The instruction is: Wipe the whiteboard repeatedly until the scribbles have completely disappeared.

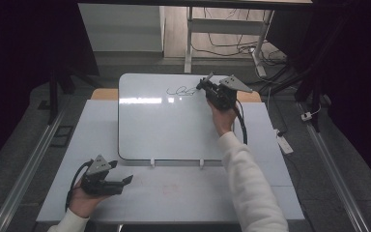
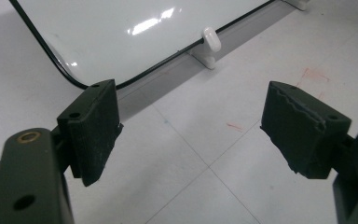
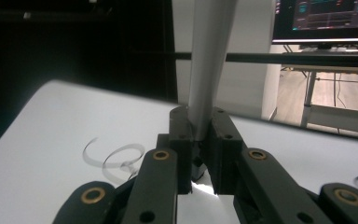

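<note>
A white board lies flat on the table, with a dark scribble near its far edge. My right gripper is over that far edge, shut on a pale marker. In the right gripper view the marker stands up between the pads of my right gripper, and the looping scribble lies on the board to the left. My left gripper rests at the table's front left, open. Its view shows my left gripper with the jaws wide apart and nothing between them.
The board's near edge sits on small white clips on the pale table. Faint red marks stain the table. Behind the table are a white desk frame and floor cables. A lit monitor shows at the back.
</note>
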The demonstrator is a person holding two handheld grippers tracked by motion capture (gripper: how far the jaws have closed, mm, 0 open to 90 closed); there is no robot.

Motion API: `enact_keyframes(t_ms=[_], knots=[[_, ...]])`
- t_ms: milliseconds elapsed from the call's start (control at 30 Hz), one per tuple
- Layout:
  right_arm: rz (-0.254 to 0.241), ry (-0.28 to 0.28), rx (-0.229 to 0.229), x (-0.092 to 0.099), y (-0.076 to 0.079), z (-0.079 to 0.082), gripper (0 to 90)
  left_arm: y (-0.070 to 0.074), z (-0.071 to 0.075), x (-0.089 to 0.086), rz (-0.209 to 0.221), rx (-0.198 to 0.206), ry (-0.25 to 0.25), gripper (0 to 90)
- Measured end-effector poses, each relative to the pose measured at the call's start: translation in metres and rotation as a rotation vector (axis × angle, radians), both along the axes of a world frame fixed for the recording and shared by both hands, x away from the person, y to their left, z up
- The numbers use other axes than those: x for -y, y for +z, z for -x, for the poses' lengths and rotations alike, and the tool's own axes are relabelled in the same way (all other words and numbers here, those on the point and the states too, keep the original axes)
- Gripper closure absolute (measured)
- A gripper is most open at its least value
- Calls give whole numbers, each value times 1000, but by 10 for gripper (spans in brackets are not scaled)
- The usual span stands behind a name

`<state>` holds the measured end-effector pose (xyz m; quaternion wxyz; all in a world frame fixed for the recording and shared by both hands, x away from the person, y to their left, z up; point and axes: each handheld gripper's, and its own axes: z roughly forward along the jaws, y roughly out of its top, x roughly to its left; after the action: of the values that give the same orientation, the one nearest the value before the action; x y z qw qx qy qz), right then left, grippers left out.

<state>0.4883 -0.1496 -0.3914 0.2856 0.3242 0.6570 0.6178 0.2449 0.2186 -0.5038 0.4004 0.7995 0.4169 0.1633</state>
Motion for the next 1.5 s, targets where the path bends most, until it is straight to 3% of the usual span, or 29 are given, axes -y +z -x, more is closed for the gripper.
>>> enact_keyframes(t_ms=[67,267,333,433,500,533,633,700,733,867,967,1067,1133,1167,1200,1333,1367,1500], knots=[[-9,-6,3,-1,1,-1,807,0,0,0,1,-1,0,202],[88,100,-23,-22,-7,13,807,0,0,0,-1,1,0,202],[107,106,-20,-22,-6,14,807,0,1,0,3,4,1,202],[68,35,-7,-11,1,6,807,0,1,-1,4,4,0,202],[26,22,-25,-3,1,2,807,0,1,-1,6,3,-2,202],[30,23,-29,-3,0,3,807,0,0,-1,7,3,-1,202],[89,95,-40,-14,-7,15,807,0,0,-1,8,3,0,202],[135,107,-16,-19,-9,19,807,0,0,-1,5,3,-1,202],[126,104,-16,-18,-8,17,807,0,0,-1,3,4,-1,202],[42,5,5,-4,2,1,807,1,1,-2,7,6,0,202],[25,-12,10,-2,4,-2,807,0,0,-2,7,4,1,202],[36,59,-16,-13,-3,5,807,0,-1,-2,6,3,1,200],[84,101,-9,-23,-8,11,807,0,0,-2,5,3,1,199],[111,100,0,-25,-8,12,807,0,0,-2,5,5,2,200],[108,94,7,-25,-6,10,807,0,0,-2,6,5,2,200],[29,8,11,-8,3,-3,807,0,0,-3,8,4,3,200],[16,13,3,-7,2,-3,807,0,0,-3,8,4,2,200],[88,97,-7,-20,-9,12,807,-1,-1,-2,9,1,2,200]])
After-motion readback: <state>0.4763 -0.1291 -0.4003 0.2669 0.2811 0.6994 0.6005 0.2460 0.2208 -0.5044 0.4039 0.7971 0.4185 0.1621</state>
